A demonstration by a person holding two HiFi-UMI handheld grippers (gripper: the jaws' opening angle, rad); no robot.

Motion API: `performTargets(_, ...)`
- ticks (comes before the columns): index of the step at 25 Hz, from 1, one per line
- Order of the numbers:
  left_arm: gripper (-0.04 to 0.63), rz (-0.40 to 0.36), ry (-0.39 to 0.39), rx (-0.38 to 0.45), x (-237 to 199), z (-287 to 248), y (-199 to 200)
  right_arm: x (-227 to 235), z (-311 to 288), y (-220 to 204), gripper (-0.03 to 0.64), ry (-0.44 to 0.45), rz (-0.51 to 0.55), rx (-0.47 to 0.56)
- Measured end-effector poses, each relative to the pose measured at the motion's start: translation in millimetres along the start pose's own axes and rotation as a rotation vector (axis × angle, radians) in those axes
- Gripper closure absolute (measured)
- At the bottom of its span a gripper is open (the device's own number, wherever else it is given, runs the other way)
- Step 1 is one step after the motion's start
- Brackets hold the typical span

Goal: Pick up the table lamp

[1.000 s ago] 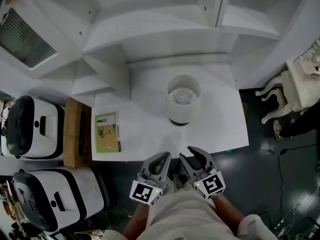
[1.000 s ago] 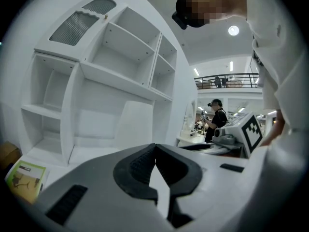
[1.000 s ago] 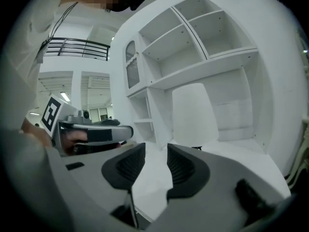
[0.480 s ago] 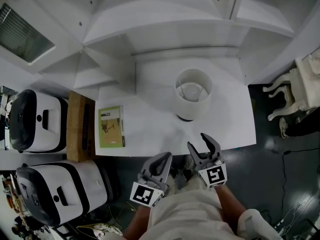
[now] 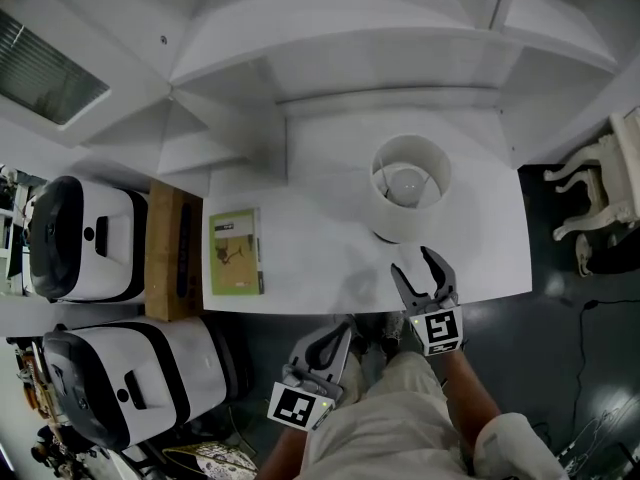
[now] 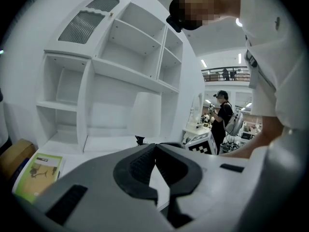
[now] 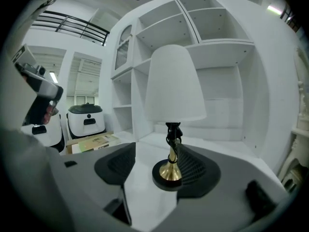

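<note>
The table lamp has a white drum shade (image 5: 410, 181) and stands on the white desk (image 5: 320, 258), right of centre. In the right gripper view its shade (image 7: 175, 83) sits on a brass stem (image 7: 172, 161) over a dark round base. My right gripper (image 5: 418, 268) is at the desk's front edge, just short of the base. Its jaws have just been opening and stand wide, with the base a little ahead of the fingers (image 7: 118, 166) and untouched. My left gripper (image 5: 338, 333) hangs below the desk edge, shut (image 6: 154, 147) and empty; its view shows the shade (image 6: 147, 115) ahead.
A green booklet (image 5: 236, 251) lies on the desk's left part, beside a wooden box (image 5: 172, 253). White shelving (image 5: 330, 58) rises behind the desk. Two white and black machines (image 5: 75, 238) stand at the left, a white carved chair (image 5: 605, 183) at the right.
My right gripper has moved forward to the desk's front edge near the lamp's base, and its jaws have spread. The left gripper has stayed back, lower in the picture.
</note>
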State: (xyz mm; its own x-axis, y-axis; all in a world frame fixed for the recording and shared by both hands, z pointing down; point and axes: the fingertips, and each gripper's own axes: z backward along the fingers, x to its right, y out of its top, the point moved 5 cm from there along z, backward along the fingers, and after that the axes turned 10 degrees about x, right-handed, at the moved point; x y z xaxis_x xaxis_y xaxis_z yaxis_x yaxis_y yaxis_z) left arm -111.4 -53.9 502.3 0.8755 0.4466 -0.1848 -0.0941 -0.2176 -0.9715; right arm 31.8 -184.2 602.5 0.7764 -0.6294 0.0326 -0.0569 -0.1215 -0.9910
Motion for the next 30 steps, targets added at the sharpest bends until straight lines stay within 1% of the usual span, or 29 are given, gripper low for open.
performTargets(5, 0.586, 0.015, 0.011, -0.017, -1, 3, -6, 14, -21, -15, 0.347, -0.059, -0.009, -0.023)
performTargets(10, 0.584, 0.018, -0.005, -0.061, -1, 4, -17, 25, -44, -29, 0.347, -0.087, -0.016, -0.028)
performTargets(13, 0.584, 0.028, -0.009, -0.072, 0, 1, -21, 33, -56, -31, 0.347, -0.105, -0.008, -0.020)
performTargets(18, 0.584, 0.060, 0.010, -0.065, -3, -4, -21, 37, -75, -34, 0.347, -0.096, 0.019, -0.013)
performTargets(30, 0.584, 0.067, 0.023, -0.087, -17, -3, -28, 41, -111, -37, 0.347, -0.079, 0.066, 0.002)
